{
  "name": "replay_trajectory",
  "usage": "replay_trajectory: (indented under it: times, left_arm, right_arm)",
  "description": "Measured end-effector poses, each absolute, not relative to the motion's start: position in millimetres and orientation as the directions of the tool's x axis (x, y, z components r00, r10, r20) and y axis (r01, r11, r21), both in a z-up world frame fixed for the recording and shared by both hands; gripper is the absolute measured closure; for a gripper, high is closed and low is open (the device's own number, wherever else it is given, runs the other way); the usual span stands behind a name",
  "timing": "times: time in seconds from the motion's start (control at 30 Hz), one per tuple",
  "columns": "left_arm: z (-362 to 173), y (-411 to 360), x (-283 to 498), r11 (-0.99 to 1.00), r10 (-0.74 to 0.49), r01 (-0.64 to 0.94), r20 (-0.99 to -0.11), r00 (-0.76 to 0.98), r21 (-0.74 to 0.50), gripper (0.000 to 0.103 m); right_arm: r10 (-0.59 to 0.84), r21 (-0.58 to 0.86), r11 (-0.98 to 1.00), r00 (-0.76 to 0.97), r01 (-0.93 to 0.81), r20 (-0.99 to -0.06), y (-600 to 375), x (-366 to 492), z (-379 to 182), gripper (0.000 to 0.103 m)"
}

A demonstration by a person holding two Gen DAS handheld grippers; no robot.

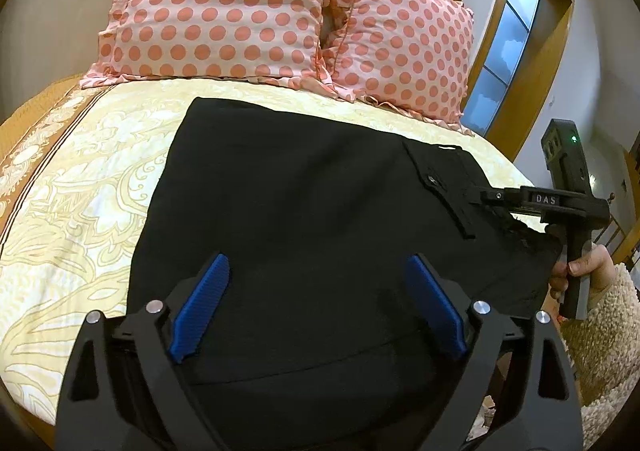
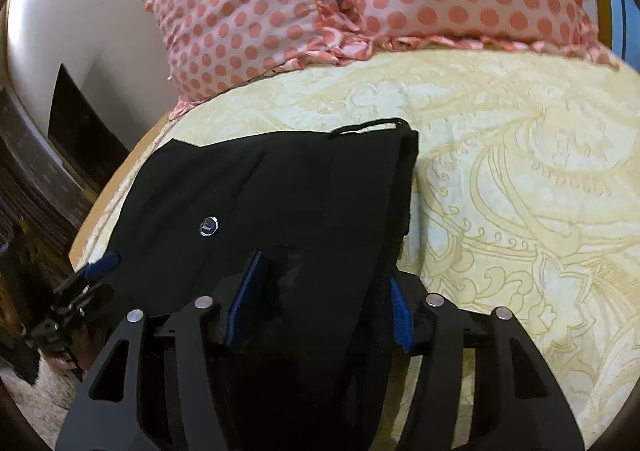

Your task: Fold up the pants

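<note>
Black pants (image 1: pixel 304 211) lie folded on the yellow patterned bedspread (image 1: pixel 88 187), waistband end to the right with a small metal button (image 2: pixel 209 226). My left gripper (image 1: pixel 318 271) is open, its blue pads (image 1: pixel 200 311) spread over the near edge of the pants, holding nothing. My right gripper (image 2: pixel 320 279) straddles the waistband end of the pants (image 2: pixel 280 187); cloth lies between its blue pads (image 2: pixel 244 307), jaws still apart. The right gripper also shows in the left wrist view (image 1: pixel 496 197), at the pants' right edge, held by a hand.
Two pink polka-dot pillows (image 1: pixel 224 7) (image 1: pixel 404 47) lean at the head of the bed. A wooden-framed window (image 1: pixel 508 39) is at the right. The bed's left edge drops off (image 2: pixel 92 211) toward a dark floor.
</note>
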State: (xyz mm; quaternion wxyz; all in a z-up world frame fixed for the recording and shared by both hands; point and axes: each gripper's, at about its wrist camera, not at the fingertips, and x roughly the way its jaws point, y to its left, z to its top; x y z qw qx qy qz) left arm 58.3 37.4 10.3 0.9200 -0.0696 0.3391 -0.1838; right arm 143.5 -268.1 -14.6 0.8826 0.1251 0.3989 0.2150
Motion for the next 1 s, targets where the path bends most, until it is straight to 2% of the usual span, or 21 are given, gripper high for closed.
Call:
replay_trajectory:
  times: [0.3, 0.43, 0.5, 0.57, 0.67, 0.77, 0.83, 1.0]
  left_arm:
    - [10.4, 34.8, 58.4, 0.923, -0.384, 0.297, -0.599, 0.702, -0.244, 0.008]
    - [9.8, 31.2, 58.5, 0.926, -0.377, 0.302, -0.603, 0.703, -0.228, 0.006]
    - [13.0, 34.3, 60.1, 0.923, -0.384, 0.299, -0.611, 0.693, -0.241, 0.006]
    - [22.5, 43.5, 64.3, 0.915, -0.403, 0.286, -0.611, 0.681, -0.285, 0.006]
    - [40.8, 69.2, 74.3, 0.909, -0.405, 0.246, -0.575, 0.71, -0.337, 0.006]
    - [49.6, 93.5, 95.8, 0.906, -0.392, 0.189, -0.583, 0.712, -0.378, 0.007]
    - [46.4, 103.4, 118.9, 0.907, -0.383, 0.148, -0.628, 0.678, -0.394, 0.01]
    - [25.5, 106.7, 159.0, 0.89, -0.425, 0.117, -0.71, 0.561, -0.44, 0.029]
  right_arm:
    - [0.472, 0.305, 0.88, 0.603, -0.363, -0.643, -251.6, 136.4, -8.4, 0.046]
    - [0.493, 0.347, 0.87, 0.588, -0.351, -0.641, -256.6, 144.7, -13.3, 0.045]
    - [0.481, 0.309, 0.875, 0.602, -0.372, -0.637, -252.4, 141.2, -11.8, 0.054]
    - [0.476, 0.277, 0.877, 0.625, -0.393, -0.619, -250.4, 135.6, -4.6, 0.075]
    - [0.51, 0.29, 0.858, 0.632, -0.425, -0.583, -250.5, 130.1, 5.1, 0.081]
    - [0.531, 0.272, 0.843, 0.638, -0.464, -0.558, -245.9, 124.3, 8.9, 0.082]
    - [0.52, 0.262, 0.849, 0.638, -0.458, -0.568, -245.6, 126.6, 6.2, 0.082]
    - [0.53, 0.33, 0.847, 0.618, -0.417, -0.58, -256.7, 136.7, -5.0, 0.081]
